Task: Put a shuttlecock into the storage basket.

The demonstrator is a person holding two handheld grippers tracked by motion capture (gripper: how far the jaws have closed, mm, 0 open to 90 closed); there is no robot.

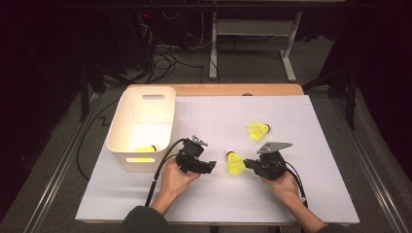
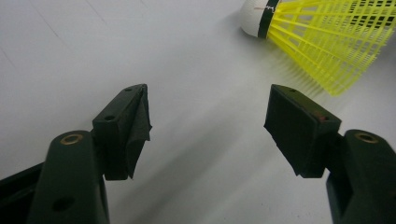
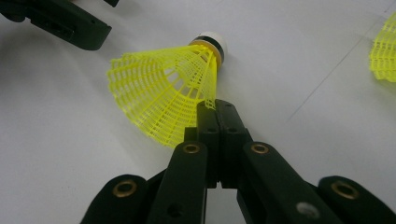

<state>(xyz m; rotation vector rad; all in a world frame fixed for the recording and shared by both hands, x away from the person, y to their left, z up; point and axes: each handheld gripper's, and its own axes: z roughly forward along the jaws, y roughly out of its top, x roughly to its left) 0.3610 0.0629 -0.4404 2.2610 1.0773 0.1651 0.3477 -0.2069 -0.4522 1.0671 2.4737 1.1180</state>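
My right gripper (image 1: 248, 164) sits nearest me at the front of the white table (image 1: 291, 204), its jaws pressed together on the rim of a yellow shuttlecock's (image 1: 236, 163) mesh skirt; in the right gripper view the pinch (image 3: 215, 108) catches the skirt edge, and the shuttlecock (image 3: 163, 93) lies on its side with its white cork pointing away from the jaws. My left gripper (image 1: 210, 167) is just left of that shuttlecock, jaws spread wide with nothing between them; in the left gripper view (image 2: 208, 123) the bare table shows in the gap, and the shuttlecock (image 2: 322, 37) lies ahead, apart from the pads. Farther back, a second shuttlecock (image 1: 258, 130) lies on the table, well apart from both grippers. At far left stands a white bin (image 1: 121, 121) with a third shuttlecock (image 1: 145, 148) inside.
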